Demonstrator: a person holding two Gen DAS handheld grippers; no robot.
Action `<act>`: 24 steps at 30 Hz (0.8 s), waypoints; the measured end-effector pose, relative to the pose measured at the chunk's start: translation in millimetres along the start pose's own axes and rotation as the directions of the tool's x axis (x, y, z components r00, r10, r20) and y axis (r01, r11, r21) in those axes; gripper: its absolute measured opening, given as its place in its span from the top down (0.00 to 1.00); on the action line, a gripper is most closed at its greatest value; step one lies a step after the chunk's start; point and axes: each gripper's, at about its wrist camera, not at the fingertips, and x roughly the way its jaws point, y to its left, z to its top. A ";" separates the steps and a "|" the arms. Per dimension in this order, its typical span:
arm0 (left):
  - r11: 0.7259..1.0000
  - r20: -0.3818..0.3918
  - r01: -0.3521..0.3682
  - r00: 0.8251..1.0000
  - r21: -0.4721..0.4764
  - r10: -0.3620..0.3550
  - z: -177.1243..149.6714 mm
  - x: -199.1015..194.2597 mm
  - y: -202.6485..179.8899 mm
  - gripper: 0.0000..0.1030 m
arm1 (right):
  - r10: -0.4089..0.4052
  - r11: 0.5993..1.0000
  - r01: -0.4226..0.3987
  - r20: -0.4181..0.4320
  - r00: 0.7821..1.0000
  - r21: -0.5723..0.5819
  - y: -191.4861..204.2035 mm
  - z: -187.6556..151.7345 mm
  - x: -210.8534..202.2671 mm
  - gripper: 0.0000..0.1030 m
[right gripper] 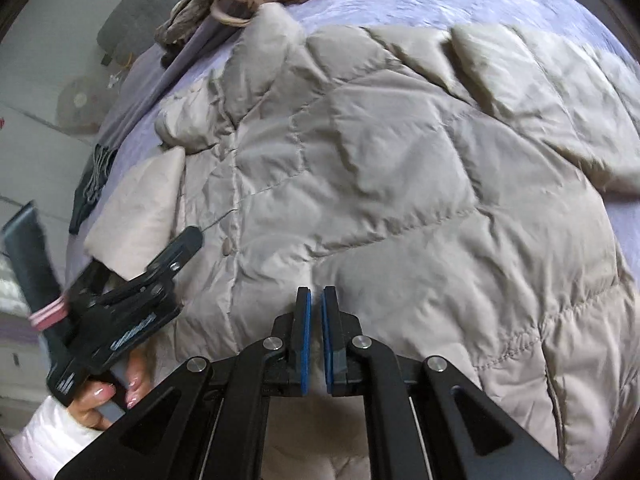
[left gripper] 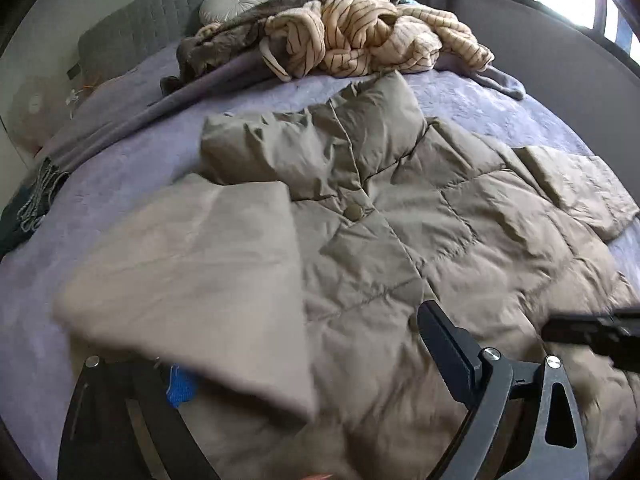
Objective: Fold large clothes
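Khaki puffer coat lies spread front-up across the lavender bed, collar toward the headboard, one snap button showing at the placket. A flap of it, paler lining outward, hangs lifted over the coat's left side in my left gripper. I judge the jaws are pinching that flap, since it drapes over the near finger, but the cloth covers the contact and the other finger stands well clear, so I cannot tell for certain. My right gripper hovers over the lower front panel, jaws nearly pressed together with only a thin slit between the blue pads, gripping nothing.

Risks, as I judge them: the slick, puffy shell could slide out of a shallow pinch mid-fold, and trapped air may make the flap spring back or land skewed. The striped blanket pile near the collar could crowd the top edge.

Motion blur smears the flap. The hem nearest me is cut off, and the far sleeve is only partly readable.
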 end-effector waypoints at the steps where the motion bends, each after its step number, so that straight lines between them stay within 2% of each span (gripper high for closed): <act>1: 1.000 0.014 0.009 1.000 -0.023 -0.009 -5.5 -15.6 9.5 0.07 | -0.010 1.000 0.010 0.002 1.000 -0.029 7.7 2.0 3.2 0.89; 2: 0.999 0.024 0.004 1.000 -0.043 -0.003 -1.2 -18.5 22.1 0.07 | -0.018 0.998 0.018 0.005 1.000 -0.062 14.7 2.0 1.6 0.74; 3: 0.997 0.047 -0.019 0.999 -0.079 0.023 -6.4 -32.1 37.1 0.07 | -0.027 0.993 0.028 0.013 1.000 -0.114 29.8 4.1 0.4 0.49; 4: 0.992 0.064 -0.035 0.997 -0.124 0.043 -11.9 -44.3 56.0 0.07 | -0.030 0.988 0.033 0.024 0.999 -0.148 38.5 3.3 -1.2 0.38; 5: 0.983 0.071 -0.052 0.995 -0.175 0.066 -14.2 -50.9 76.3 0.07 | -0.029 0.977 0.039 0.048 0.998 -0.211 55.9 3.7 -3.2 0.32; 8: 0.931 0.012 -0.124 0.991 -0.344 0.136 -27.2 -51.0 143.3 0.10 | -0.054 0.915 0.090 0.102 0.993 -0.393 108.5 2.3 -1.3 0.32; 10: 0.891 -0.075 -0.177 0.984 -0.419 0.160 -41.4 -36.9 177.5 0.24 | -0.067 0.847 0.133 0.145 0.987 -0.514 148.3 -4.1 5.9 0.32; 13: 0.843 -0.178 -0.255 0.965 -0.474 0.192 -67.4 -12.2 208.0 0.24 | -0.134 0.701 0.240 0.206 0.969 -0.672 205.9 -18.4 35.3 0.31; 15: 0.836 -0.202 -0.265 0.961 -0.480 0.189 -79.2 -3.4 210.9 0.24 | -0.186 0.601 0.321 0.262 0.947 -0.732 234.7 -26.8 61.3 0.31; 16: 0.838 -0.202 -0.267 0.960 -0.475 0.192 -80.9 -1.9 209.6 0.24 | -0.197 0.568 0.347 0.286 0.938 -0.746 241.2 -29.2 71.2 0.31; 17: 0.845 -0.202 -0.276 0.958 -0.459 0.203 -83.6 -0.8 207.4 0.24 | -0.215 0.524 0.390 0.326 0.921 -0.757 249.8 -30.0 82.5 0.31; 18: 0.850 -0.203 -0.283 0.956 -0.444 0.212 -84.7 -0.1 205.0 0.24 | -0.240 0.497 0.442 0.372 0.897 -0.746 253.6 -26.4 91.4 0.31; 19: 0.854 -0.203 -0.288 0.954 -0.432 0.219 -84.3 1.3 202.5 0.24 | -0.252 0.504 0.474 0.402 0.880 -0.722 252.8 -21.1 92.8 0.33; 20: 0.859 -0.206 -0.294 0.952 -0.419 0.226 -83.3 4.5 200.1 0.24 | -0.254 0.545 0.491 0.424 0.869 -0.680 247.2 -10.4 89.0 0.41; 21: 0.861 -0.207 -0.296 0.952 -0.414 0.227 -80.8 7.8 198.3 0.24 | -0.257 0.618 0.492 0.434 0.864 -0.613 234.2 4.3 79.0 0.51; 22: 0.862 -0.207 -0.295 0.952 -0.413 0.226 -81.2 8.5 198.1 0.24 | -0.259 0.686 0.477 0.428 0.866 -0.550 220.8 15.4 69.5 0.51; 24: 0.861 -0.209 -0.292 0.952 -0.416 0.222 -78.5 10.8 200.1 0.24 | -0.243 0.825 0.397 0.383 0.891 -0.401 186.3 37.0 51.8 0.51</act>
